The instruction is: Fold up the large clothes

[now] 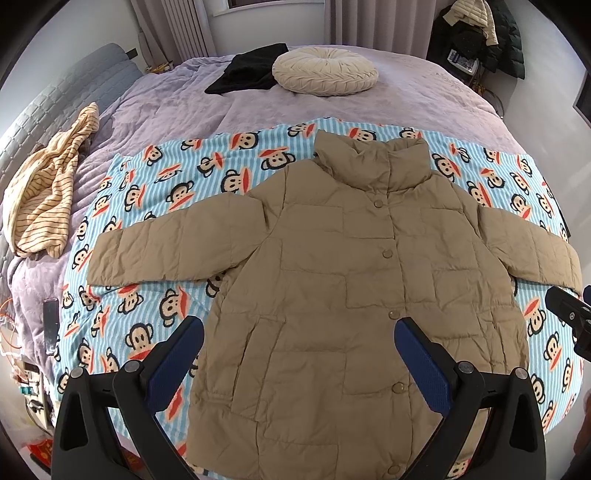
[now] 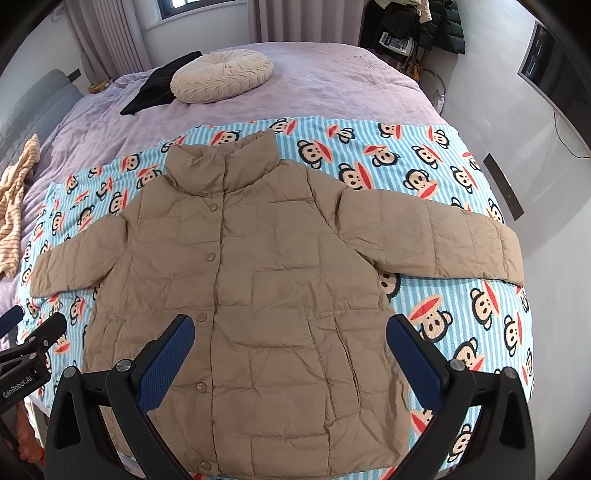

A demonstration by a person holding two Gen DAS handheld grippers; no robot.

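A tan quilted puffer jacket (image 1: 332, 266) (image 2: 243, 280) lies flat and buttoned, front up, on a blue striped monkey-print blanket (image 1: 155, 192) (image 2: 424, 177), both sleeves spread out sideways and collar pointing away. My left gripper (image 1: 299, 328) hovers open above the jacket's lower left half, nothing between its blue pads (image 1: 173, 362). My right gripper (image 2: 290, 328) hovers open above the lower right half, also holding nothing. Each gripper shows at the edge of the other's view: the right gripper's tip (image 1: 570, 314), the left gripper's body (image 2: 33, 350).
The blanket covers the near part of a lilac bed (image 1: 184, 107) (image 2: 332, 81). A round cream cushion (image 1: 325, 70) (image 2: 221, 75) and a black garment (image 1: 251, 70) (image 2: 159, 86) lie at the far end. A yellow striped garment (image 1: 48, 184) (image 2: 14, 199) sits at the left. Coats hang at the back right (image 1: 476, 33).
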